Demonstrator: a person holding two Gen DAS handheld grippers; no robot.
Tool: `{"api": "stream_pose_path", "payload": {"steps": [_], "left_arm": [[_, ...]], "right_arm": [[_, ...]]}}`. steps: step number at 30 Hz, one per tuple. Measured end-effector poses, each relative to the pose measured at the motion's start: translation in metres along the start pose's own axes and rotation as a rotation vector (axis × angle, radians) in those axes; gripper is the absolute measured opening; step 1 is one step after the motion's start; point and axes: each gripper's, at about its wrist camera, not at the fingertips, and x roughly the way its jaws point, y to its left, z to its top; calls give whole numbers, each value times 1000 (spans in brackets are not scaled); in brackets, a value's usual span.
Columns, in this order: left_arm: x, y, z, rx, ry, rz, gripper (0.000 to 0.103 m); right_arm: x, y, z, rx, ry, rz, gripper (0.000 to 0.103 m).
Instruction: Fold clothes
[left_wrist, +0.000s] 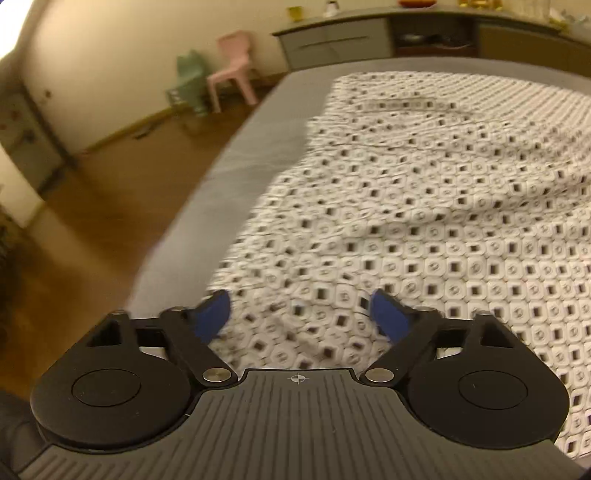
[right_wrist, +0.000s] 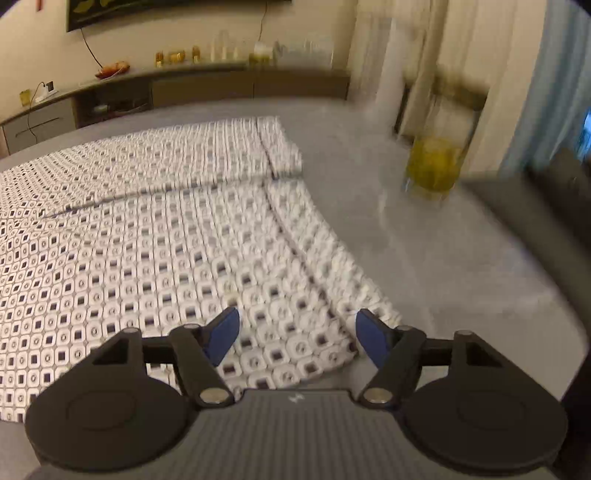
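Both views motion-blurred; left gripper (left_wrist: 300, 315), right gripper (right_wrist: 297, 334) wide, above patterned garment (left_wrist: 424, 206).

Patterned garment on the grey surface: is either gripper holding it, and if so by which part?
Neither. The left gripper and right gripper are both open above the patterned garment, with nothing between the fingers.

A garment (left_wrist: 424, 206) lies spread on a table (left_wrist: 221, 177), reaching from its near edge toward the far side. Left of the table, on the floor, a small chair (left_wrist: 232, 66) stands near the far wall. A long sideboard (right_wrist: 207, 86) runs behind the table, and a glass (right_wrist: 434, 166) stands on the table to the garment's right, well apart from it.
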Motion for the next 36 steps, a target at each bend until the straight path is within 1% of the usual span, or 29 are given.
{"api": "stream_pose_path", "payload": {"steps": [1,2,3,4,5,6,7,9,10,11,13,14,16,17,18,19,20,21,22,24,25,27,28,29,30,31,32,34,36], "left_arm": [[-13,-6,-2,4,-24,-35,64],[-25,-11,-4,7,-49,-69,65],[-38,-19,-6,13,-74,-122,70],[-44,-26,-8,18,-82,-164,72],[-47,-34,-11,23,-79,-195,72],[-50,-41,-13,27,-77,-225,72],[-49,-47,-16,36,-63,-234,72],[-40,-50,-21,61,-32,-206,71],[-36,-49,-22,65,-22,-190,75],[-33,-42,-24,48,-9,-182,75],[-27,-22,-26,-9,19,-162,77],[-25,-11,-28,-36,30,-138,78],[-21,11,-32,-87,50,-82,80],[-22,20,-33,-117,50,-61,80],[-23,29,-33,-151,45,-47,79],[-25,37,-33,-186,41,-34,78],[-26,46,-32,-221,36,-20,77],[-28,54,-32,-255,31,-6,71],[-29,63,-32,-290,27,8,68],[-32,80,-31,-359,17,35,68],[-39,81,-27,-384,-1,6,69],[-59,76,-12,-422,-51,-99,71],[-69,70,-3,-434,-83,-155,75],[-78,61,5,-435,-120,-215,77],[-79,49,14,-422,-131,-263,80],[-77,36,22,-403,-127,-304,80],[-74,23,30,-384,-122,-344,80],[-61,0,47,-348,-87,-398,76],[-45,-16,59,-328,-55,-435,76]], "right_arm": [[-10,9,1,-31,-46,19,71],[-19,19,2,-53,-79,69,71],[-26,29,1,-66,-89,130,72],[-27,39,0,-78,-73,194,72],[-27,49,-1,-89,-56,256,72],[-24,59,-4,-99,-34,297,72],[-19,67,-6,-115,-14,319,72],[-16,75,-12,-165,15,317,72],[-12,72,-14,-169,37,295,72],[-9,69,-16,-168,58,275,78],[-7,46,-18,-104,95,253,85],[-6,33,-19,-79,114,237,90],[-3,14,-22,-84,135,193,99],[-3,5,-24,-80,144,178,99],[-2,-3,-24,-71,147,156,99],[-1,-10,-24,-62,147,132,96],[-4,-13,-28,-57,134,100,88],[-5,-15,-26,-47,115,83,82],[-5,-17,-24,-35,97,69,73],[3,-14,-9,-3,58,97,73],[-7,-6,-3,6,56,124,73],[-39,17,14,-14,24,200,73],[-57,31,25,-41,-10,250,81],[-74,45,36,-67,-43,298,92],[-82,56,48,-87,-70,322,95],[-88,66,60,-106,-95,342,96],[-82,76,73,-121,-97,334,96],[-58,85,98,-150,-92,303,93],[-17,79,131,-103,-54,275,90]]}}
